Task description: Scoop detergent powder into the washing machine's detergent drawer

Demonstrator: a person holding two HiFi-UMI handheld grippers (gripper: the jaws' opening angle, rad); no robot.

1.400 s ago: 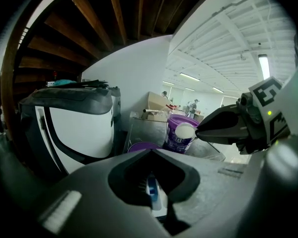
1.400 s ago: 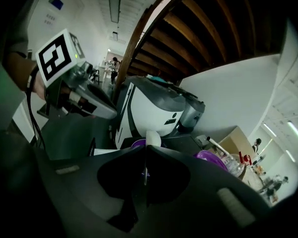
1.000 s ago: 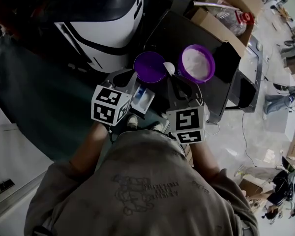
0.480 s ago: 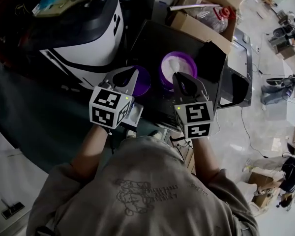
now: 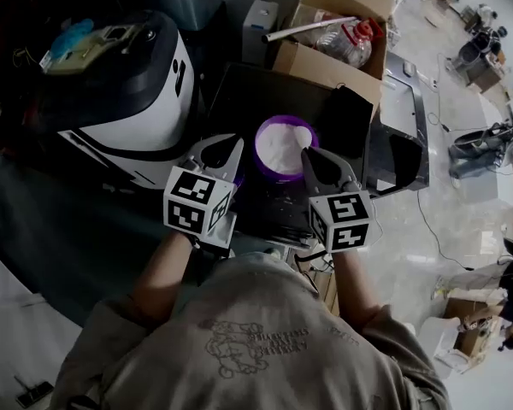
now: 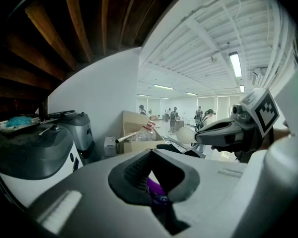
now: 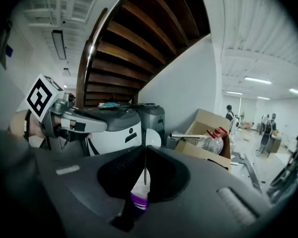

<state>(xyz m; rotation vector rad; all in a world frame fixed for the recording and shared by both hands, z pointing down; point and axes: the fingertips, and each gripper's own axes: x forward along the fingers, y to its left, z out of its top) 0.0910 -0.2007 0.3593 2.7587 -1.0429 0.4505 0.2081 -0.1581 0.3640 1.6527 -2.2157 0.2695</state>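
Our right gripper's (image 7: 145,155) jaws are pressed together at the tips. They pinch the white scoop (image 6: 186,135), and its round bowl sticks out just past them. A strip of white and purple shows low in the opening behind those tips. Our left gripper's (image 6: 151,157) jaws also meet at the tips. Something purple shows through the padded opening behind them, and we cannot tell whether it is gripped or simply lies beyond.

From the head view, both pairs of jaws point away from us, side by side and apart. The purple tub (image 5: 265,167) sits between them, just ahead of the tips. It is open on top and filled with white detergent powder (image 5: 282,146). The right jaws reach to the tub's near right rim, and the left jaws sit just beside its left wall.

The tub stands on a black table top (image 5: 239,92) that runs on ahead of both jaws. To the left of the left jaws, close by, stands the white and black washing machine (image 5: 137,109). Ahead of the right jaws, beyond the tub, is an open cardboard box (image 5: 325,65) holding a clear bottle with a red cap (image 5: 355,39). Through both gripper views we see people standing far ahead in the bright hall, well apart from our work.
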